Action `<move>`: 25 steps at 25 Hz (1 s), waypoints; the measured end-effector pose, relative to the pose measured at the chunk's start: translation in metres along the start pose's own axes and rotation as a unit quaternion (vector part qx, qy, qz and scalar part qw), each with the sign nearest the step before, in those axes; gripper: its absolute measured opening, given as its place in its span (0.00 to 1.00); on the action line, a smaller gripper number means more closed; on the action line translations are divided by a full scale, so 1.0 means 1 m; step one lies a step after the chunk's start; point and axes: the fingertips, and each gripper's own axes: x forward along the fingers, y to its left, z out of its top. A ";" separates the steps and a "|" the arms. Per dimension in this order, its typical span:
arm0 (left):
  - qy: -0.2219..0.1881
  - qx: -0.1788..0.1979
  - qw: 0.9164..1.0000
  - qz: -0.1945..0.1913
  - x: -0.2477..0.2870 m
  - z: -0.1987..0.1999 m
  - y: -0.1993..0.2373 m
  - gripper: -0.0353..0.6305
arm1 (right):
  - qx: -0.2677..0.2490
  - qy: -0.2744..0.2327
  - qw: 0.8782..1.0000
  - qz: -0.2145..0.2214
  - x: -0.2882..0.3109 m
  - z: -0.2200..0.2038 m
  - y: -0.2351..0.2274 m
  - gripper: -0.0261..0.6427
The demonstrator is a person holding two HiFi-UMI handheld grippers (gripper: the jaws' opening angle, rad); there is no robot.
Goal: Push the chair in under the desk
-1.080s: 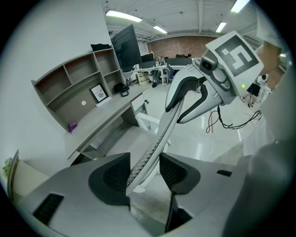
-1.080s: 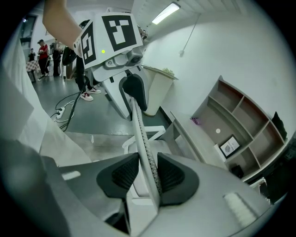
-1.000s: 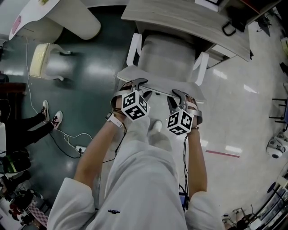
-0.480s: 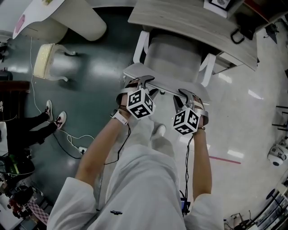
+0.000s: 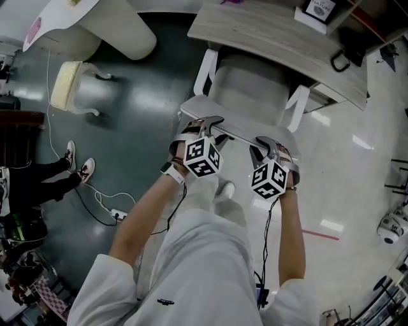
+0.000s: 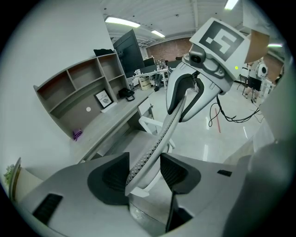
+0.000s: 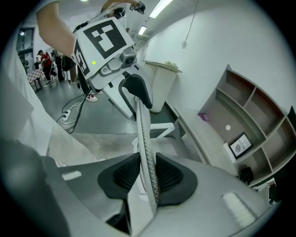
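A: Listing left to right: first, the left gripper (image 5: 207, 122)?
B: Entry one. Jaws apart, straddling the top rim of the backrest (image 5: 239, 123). The rim leans on one pad, with a clear gap beside the other. Set there to shove rather than to pinch, by my reading.
A: The right gripper (image 5: 271, 144)?
B: Entry two. Jaws have just been closing, with the same rim between them and the pads snug on both of its faces. One gripper sits toward each end of the rim, likely so that the push runs straight and nothing swivels.
A: The chair (image 5: 252, 86) itself?
B: Entry three. White, facing the desk (image 5: 274, 35). The front of the seat is already beneath the desktop edge; the backrest is well outside. Not fully in.
A: Surroundings?
B: Far left, another person's shoes (image 5: 76, 167), a power strip (image 5: 116, 212) with its cable on the dark floor, and a cream-cushioned seat (image 5: 67, 86). All are well apart from the path. On the desktop, a framed card (image 5: 320, 9). At right, a pink strip (image 5: 317, 235) on the pale floor.
A: Obstructions?
B: The armrests (image 5: 205, 69) stand just at the desktop edge. Whether they pass beneath it cannot be told. The person's own legs are close behind the backrest.
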 end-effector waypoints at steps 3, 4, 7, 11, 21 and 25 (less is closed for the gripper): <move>-0.005 0.002 1.000 0.003 0.000 0.002 -0.002 0.36 | 0.001 0.000 1.000 -0.007 -0.002 -0.002 0.000 0.21; -0.006 0.002 1.000 0.004 0.001 0.002 -0.001 0.36 | -0.002 -0.002 1.000 -0.014 -0.002 -0.001 -0.001 0.22; -0.005 -0.001 1.000 0.004 0.002 0.003 0.005 0.37 | -0.014 -0.012 0.999 -0.032 0.001 0.001 -0.007 0.22; -0.002 0.000 1.000 0.000 0.010 0.011 0.015 0.37 | -0.013 -0.012 0.999 -0.043 0.004 0.001 -0.021 0.22; 0.018 0.021 0.999 -0.015 0.022 0.015 0.031 0.37 | -0.029 -0.026 0.997 -0.066 0.013 0.004 -0.036 0.22; 0.020 0.025 0.999 -0.020 0.022 0.013 0.029 0.37 | -0.038 -0.029 0.997 -0.059 0.012 0.002 -0.034 0.22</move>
